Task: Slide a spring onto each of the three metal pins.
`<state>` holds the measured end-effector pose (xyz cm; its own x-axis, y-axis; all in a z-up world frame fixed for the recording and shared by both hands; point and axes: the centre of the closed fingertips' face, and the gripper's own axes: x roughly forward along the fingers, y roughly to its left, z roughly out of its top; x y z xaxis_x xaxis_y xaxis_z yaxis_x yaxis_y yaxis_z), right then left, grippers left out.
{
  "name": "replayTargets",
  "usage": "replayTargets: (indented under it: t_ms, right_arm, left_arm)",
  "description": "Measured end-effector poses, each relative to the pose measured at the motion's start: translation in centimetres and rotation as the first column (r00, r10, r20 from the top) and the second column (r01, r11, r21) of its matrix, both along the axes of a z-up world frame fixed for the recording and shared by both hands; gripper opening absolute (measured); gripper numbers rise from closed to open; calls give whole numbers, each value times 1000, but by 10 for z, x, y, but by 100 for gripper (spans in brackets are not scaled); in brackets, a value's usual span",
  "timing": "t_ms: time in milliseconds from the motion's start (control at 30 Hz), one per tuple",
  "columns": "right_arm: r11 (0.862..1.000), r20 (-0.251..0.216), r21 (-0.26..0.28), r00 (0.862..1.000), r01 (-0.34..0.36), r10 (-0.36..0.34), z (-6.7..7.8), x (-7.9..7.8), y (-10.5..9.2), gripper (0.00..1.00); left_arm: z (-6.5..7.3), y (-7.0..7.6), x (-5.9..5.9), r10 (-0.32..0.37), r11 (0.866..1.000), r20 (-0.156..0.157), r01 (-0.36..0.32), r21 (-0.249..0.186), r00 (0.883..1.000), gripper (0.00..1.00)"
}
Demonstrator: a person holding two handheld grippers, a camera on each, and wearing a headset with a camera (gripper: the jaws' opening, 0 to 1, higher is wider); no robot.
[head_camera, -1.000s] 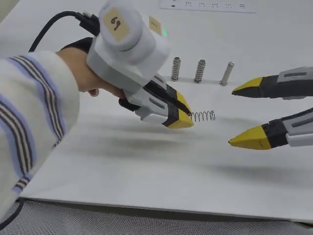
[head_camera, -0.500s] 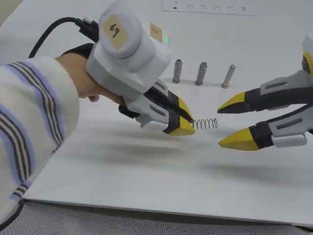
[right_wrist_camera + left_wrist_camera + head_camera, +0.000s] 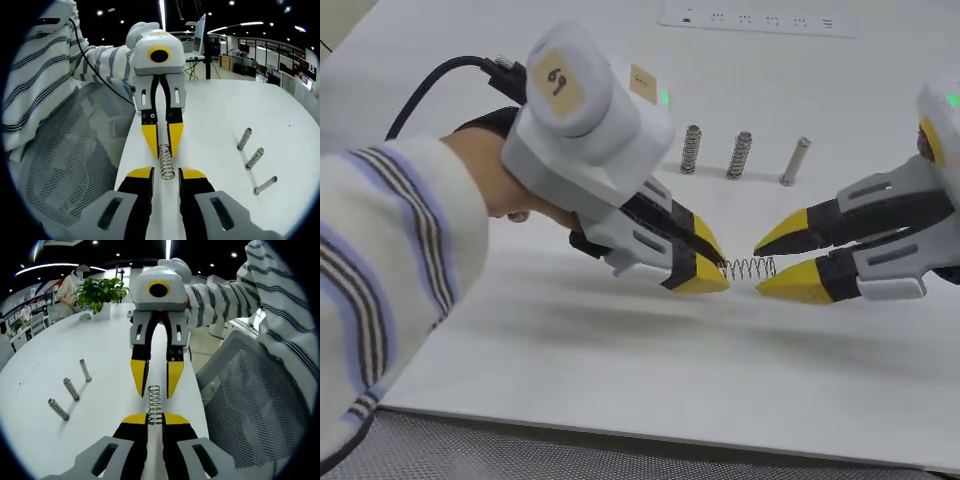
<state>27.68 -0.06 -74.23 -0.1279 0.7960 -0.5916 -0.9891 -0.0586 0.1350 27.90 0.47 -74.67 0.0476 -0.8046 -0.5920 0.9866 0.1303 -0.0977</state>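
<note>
left gripper [image 3: 720, 268]: held low, pointing right, fingers [image 3: 700, 282] closed on one end of the spring [image 3: 748, 267]
right gripper [image 3: 760, 270]: facing the left gripper tip to tip, fingers [image 3: 798, 283] parted, one tip on each side of the spring's free end; contact cannot be told
left hand [image 3: 485, 170]: wrapped around the left gripper's handle
left arm: striped sleeve [image 3: 390, 260], reaching in from the left
</note>
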Motion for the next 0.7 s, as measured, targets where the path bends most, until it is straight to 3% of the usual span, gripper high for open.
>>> replayTargets:
  t_ms: [200,700]
  right_arm:
    - [1000,-5,-8,1000,-17,17,-3,-1,3,9]
    - [999,-33,-40,999,-36,35,-7,-2,8,9]
  left_arm:
    - [-1,0,-3,2,1000,-13,-2,-6,1000,1]
    - [-5,6,-6,16,1000,-25,-16,-11,1000,1]
